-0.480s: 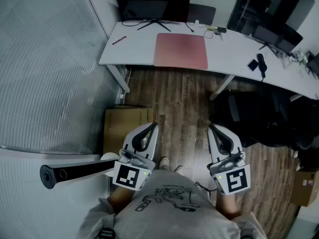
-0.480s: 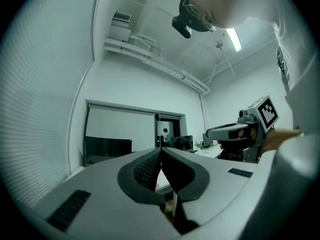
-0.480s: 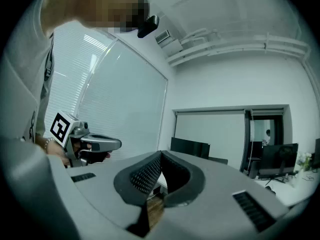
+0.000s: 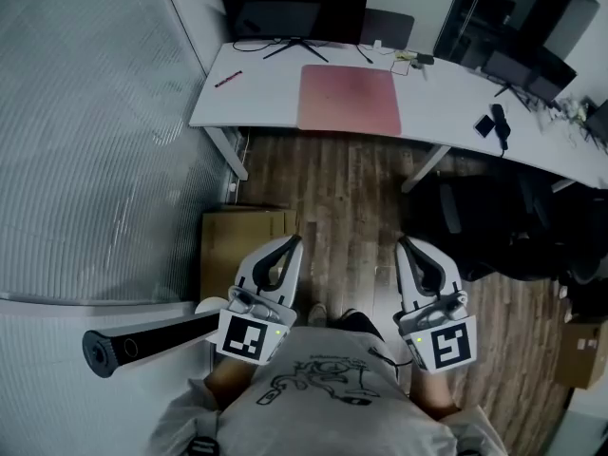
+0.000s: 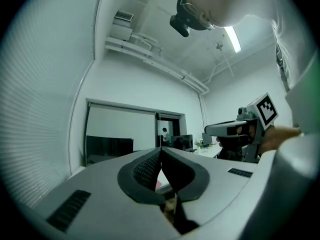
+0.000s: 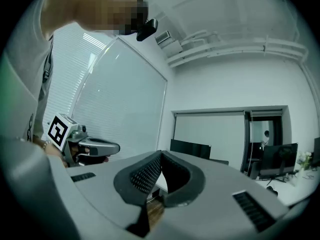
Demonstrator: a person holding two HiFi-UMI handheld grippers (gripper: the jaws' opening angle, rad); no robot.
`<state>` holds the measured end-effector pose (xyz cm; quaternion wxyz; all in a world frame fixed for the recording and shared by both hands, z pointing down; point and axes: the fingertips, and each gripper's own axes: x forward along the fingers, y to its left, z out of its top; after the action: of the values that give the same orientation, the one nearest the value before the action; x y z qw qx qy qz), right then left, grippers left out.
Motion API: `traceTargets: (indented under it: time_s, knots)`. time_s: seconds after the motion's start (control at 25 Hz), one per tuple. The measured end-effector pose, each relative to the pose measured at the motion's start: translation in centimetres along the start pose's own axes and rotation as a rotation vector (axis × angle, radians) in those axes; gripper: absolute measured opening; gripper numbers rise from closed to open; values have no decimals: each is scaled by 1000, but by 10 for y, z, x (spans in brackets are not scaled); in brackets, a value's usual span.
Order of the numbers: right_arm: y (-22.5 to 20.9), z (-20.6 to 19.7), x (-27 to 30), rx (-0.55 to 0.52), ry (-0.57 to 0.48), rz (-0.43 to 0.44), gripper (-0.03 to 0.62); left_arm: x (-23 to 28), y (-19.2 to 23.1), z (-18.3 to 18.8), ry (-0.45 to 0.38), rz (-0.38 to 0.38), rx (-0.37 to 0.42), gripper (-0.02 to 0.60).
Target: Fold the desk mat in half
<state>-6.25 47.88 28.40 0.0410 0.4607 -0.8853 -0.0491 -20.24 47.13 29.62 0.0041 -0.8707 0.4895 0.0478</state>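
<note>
Both tongs shut tip to tip, nothing in either: left gripper (image 4: 293, 243) & right gripper (image 4: 403, 245), held level; desk mat (image 4: 349, 100) lies flat on the white desk (image 4: 256, 88), straight ahead & well apart from both; its long axis runs L-R across my front, near edge toward me; its centre sits approx between the two tongs, so neither hand is nearer, I reckon.

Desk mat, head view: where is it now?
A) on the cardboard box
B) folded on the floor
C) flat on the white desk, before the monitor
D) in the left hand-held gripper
C: the desk mat lies flat and unfolded on the white desk before the monitor.
</note>
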Motion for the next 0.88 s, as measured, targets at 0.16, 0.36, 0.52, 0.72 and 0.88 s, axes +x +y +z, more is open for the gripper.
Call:
traceTargets:
  time_s: [0.16,0.36,0.52,0.72,0.88]
  knots:
    - [3,-6,13,6,14,5,9,1,13,-4,8,8,-11,20]
    - [-11,-8,25,2,9,-4,9,18,22,-5,13,12,4,20]
    - [-25,-15,37,0,16,-7,9,35,30,-13,17,23,6,20]
    - [-56,-19,52,-9,14,-20,9,68,34,-15,13,21,9,20]
    - [-88,-22,67,6,4,-26,9,102,34,-26,62,5,28,20]
